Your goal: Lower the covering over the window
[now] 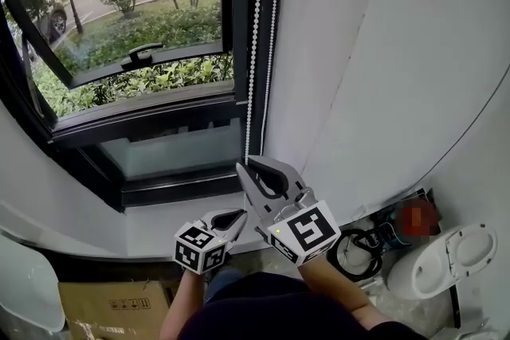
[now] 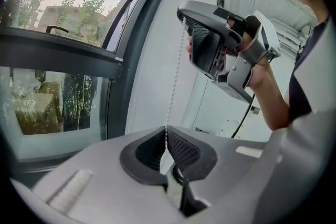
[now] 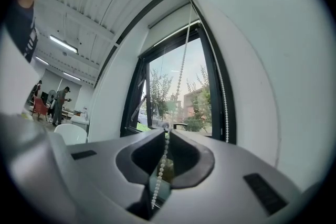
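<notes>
Floor with a cardboard box and a coiled black cable on it

A cardboard box is lying on the floor at the near left, just beside a white rounded chair. At the near right, black cables are coiling beside a white round-topped object. Outside, green shrubs are growing below trees, and a car is standing at the far left. Far back in the room, a person is standing under glowing strip lights.
</notes>
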The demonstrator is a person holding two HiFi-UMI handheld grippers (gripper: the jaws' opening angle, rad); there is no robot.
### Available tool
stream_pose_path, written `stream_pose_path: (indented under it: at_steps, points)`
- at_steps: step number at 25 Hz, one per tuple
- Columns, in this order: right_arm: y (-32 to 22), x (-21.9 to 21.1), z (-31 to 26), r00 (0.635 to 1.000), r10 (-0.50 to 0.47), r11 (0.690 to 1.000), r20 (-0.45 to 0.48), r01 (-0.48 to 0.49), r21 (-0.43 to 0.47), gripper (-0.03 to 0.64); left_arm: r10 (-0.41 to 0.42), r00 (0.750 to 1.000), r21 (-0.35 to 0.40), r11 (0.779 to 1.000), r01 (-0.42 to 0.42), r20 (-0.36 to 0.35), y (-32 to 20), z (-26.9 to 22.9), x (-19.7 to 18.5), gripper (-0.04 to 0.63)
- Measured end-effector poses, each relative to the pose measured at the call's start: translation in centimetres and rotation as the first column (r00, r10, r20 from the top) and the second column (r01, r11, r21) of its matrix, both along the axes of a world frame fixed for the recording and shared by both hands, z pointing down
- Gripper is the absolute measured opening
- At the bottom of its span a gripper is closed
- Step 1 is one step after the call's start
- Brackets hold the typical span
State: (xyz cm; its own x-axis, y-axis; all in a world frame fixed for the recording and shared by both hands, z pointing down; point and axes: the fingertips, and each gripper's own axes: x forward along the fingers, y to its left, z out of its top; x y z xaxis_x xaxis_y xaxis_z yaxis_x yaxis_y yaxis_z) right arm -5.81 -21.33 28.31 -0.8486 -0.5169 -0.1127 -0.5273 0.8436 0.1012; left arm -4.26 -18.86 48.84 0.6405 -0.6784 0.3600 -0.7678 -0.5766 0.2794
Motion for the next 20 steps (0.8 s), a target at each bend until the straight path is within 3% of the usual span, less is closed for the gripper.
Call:
stream_pose_path:
  at_steps: [3,9,15,20]
  points:
    - [0.0,0.2,0.0,1.0,-0.009,1.0,0.019,0.009,-0.01,0.025,0.004,0.999,0.013,1.0,-0.004,-0.036,0.1,0.0,0.0,0.021]
    - [0.0,-0.5,0.0,0.999,-0.045,0.999,0.014,0.045,-0.009,0.017,0.047,0.999,0.158,0.987,-0.043,-0.02,0.3,0.0,-0.6,0.026]
    - [-0.3,-1.0,0.1,0.998,-0.069,0.997,0.001,0.068,-0.04,0.015,0.129,0.972,0.22,0.972,-0.085,-0.195,1.1,-4.1,-1.6,0.057]
    - [-0.6,-1.4,1.0,0.997,-0.057,0.997,-0.045,0.054,-0.06,0.014,0.192,0.965,0.269,0.953,-0.14,-0.177,1.2,-7.7,-3.2,0.09]
